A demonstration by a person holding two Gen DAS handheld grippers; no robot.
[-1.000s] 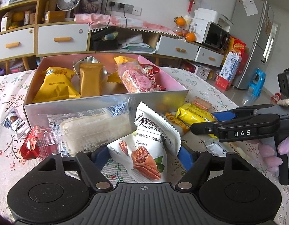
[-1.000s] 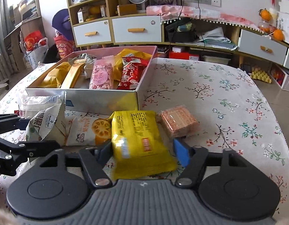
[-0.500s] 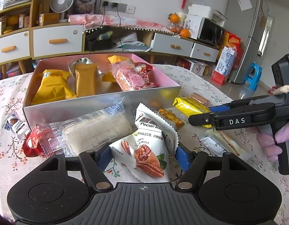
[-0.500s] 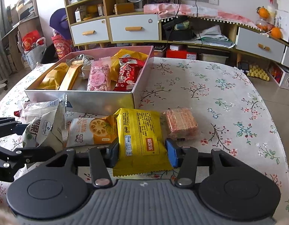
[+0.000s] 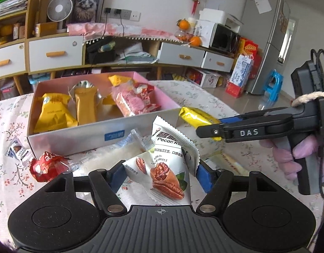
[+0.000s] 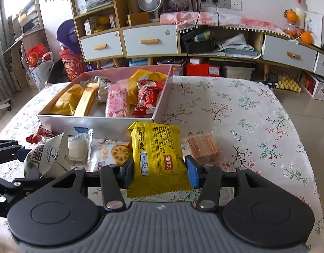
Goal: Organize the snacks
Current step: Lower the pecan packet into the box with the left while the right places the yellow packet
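A: What is the left gripper (image 5: 159, 174) holding?

B: A white nut bag (image 5: 162, 162). Its fingers are squeezed on the bag's two sides. The bag looks lifted a bit above the table (image 5: 6, 126), just in front of the box (image 5: 65, 135).

A: And the right gripper (image 6: 158, 174)?

B: Its fingers are clamped on a yellow pack (image 6: 158, 158). You can see the pack stick out past the blue pads (image 6: 192, 174), toward the box wall (image 6: 103, 126).

A: Are these snacks heavy?

B: I think not. They look puffy and light, mostly air and thin wrap. The nut bag is already crumpled where it is pinched, so it is soft.

A: Can they break?

B: Maybe. Nuts and cakes inside could get crushed if the squeeze is too hard. The wrap looks shiny, so it may slip too.

A: Where is the best place to hold them?

B: Across the middle, on the flat sides, like now. The crimped ends are thin and could slide out.

A: Where do they go?

B: Into the box, I guess. It already has gold packs (image 5: 86, 107), a pink pack (image 6: 117, 103) and a red one (image 6: 147, 99). There is still room near the front.

A: What else is left outside?

B: A biscuit pack (image 6: 204, 149), a lotus chip bag (image 6: 113, 154) and a red candy (image 5: 47, 165).
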